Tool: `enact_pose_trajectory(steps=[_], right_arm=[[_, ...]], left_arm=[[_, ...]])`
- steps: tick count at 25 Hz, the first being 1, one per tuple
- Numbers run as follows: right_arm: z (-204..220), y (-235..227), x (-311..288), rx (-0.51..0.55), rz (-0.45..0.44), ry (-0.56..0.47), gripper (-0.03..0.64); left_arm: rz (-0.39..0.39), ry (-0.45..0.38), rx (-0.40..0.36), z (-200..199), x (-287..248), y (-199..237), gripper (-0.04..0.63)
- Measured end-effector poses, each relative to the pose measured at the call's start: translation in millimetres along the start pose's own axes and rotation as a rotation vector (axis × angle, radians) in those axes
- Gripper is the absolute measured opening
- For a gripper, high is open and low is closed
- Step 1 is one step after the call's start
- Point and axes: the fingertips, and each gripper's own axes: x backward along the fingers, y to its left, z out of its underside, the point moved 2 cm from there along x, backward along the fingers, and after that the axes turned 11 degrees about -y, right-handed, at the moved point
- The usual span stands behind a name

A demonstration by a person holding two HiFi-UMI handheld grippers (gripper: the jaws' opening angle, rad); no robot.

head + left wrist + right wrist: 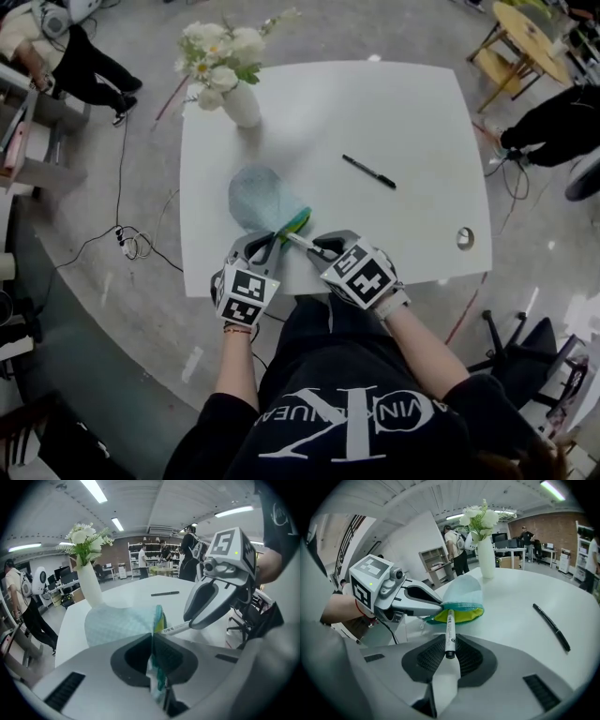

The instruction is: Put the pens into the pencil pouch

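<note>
Now, head view: the pale-blue pouch [261,195] lies near the white table's [412,112] front edge, with a black pen [368,172] well apart. Left gripper view: the left gripper [152,639] is clamped on the pouch's teal rim. Right gripper view: the right gripper [449,646] clasps a white pen [450,629], its tip at the pouch's yellow-green mouth.

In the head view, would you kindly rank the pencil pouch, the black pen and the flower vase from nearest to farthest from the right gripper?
1. Pencil pouch, just ahead of the right gripper, to its left.
2. Black pen, mid-table, right side.
3. Flower vase, far left corner.
</note>
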Motion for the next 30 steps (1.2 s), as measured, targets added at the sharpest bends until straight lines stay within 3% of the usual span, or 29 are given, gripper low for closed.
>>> enact_pose_trajectory(steps=[15, 26, 30], right_arm=[[-27.8, 1.6, -22.6, 0.014, 0.058, -0.074, 0.078], [-31.1, 3.3, -34.4, 0.228, 0.131, -0.118, 0.081], [-22.1, 1.6, -41.6, 0.258, 0.103, -0.115, 0.095]], left_arm=[[0.114, -0.005, 0.005, -17.5, 2.1, -17.9, 0.015], [0.144, -0.059, 0.052, -28.6, 9.0, -21.1, 0.015], [0.135, -0.047, 0.065, -23.8, 6.1, -22.0, 0.015]])
